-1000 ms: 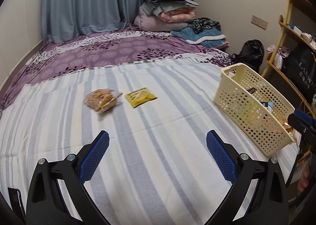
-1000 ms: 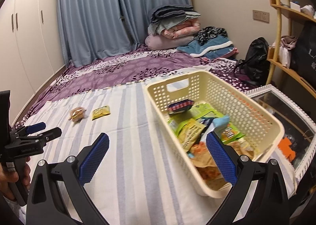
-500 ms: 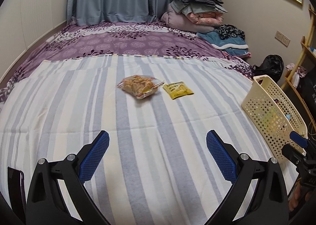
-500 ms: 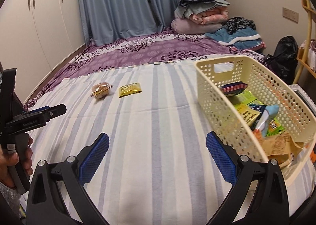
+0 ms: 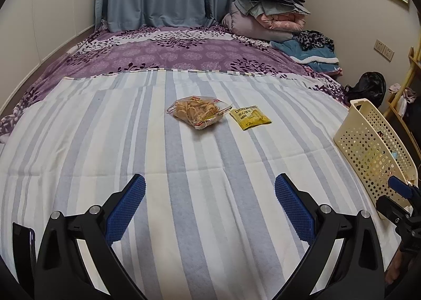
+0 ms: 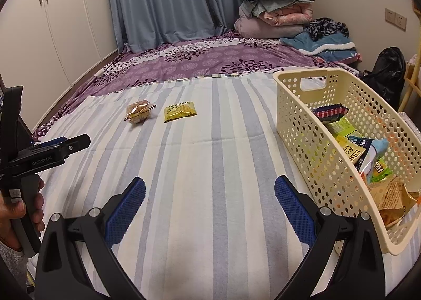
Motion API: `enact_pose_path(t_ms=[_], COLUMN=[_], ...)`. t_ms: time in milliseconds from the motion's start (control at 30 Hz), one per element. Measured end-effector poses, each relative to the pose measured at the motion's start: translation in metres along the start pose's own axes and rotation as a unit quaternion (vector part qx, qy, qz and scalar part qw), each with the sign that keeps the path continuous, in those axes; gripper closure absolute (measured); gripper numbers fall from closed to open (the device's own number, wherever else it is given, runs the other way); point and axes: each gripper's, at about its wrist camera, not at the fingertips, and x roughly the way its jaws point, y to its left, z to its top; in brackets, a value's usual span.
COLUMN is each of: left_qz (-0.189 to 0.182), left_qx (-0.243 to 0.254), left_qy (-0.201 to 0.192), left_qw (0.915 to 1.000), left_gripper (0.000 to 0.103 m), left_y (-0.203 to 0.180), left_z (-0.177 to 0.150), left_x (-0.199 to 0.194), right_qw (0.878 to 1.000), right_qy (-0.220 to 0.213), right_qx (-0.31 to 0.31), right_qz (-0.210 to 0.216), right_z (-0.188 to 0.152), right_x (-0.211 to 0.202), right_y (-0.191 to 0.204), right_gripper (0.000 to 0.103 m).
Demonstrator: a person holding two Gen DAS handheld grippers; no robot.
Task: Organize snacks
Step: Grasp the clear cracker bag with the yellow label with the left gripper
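both views swung left since 1 s ago; basket now sits at right edge. your left gripper & right gripper gape wide, empty. clear cracker bag + yellow packet lie mid-bed, just apart (last ones out, i'd judge). left aims at them, prob next grab; basket near for drop.

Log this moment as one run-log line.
left tool open, empty | right tool open, empty | clear bag, yellow packet on bed | basket part-filled
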Motion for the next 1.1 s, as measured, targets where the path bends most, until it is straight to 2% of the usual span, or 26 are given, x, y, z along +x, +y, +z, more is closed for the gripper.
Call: enact_pose_path(t_ms=[1100], left_qz=[0.017], left_qx=[-0.005], left_qy=[0.036], left_qw=[0.9992], left_gripper=[0.003], left_y=[0.010], left_z=[0.024], left_x=[0.056], right_qw=[0.999], right_qy=[0.042], right_qx=[0.002], right_qz=[0.020], right_z=[0.014], right_x=[0.065], right_y=[0.009], right_gripper=[0.005])
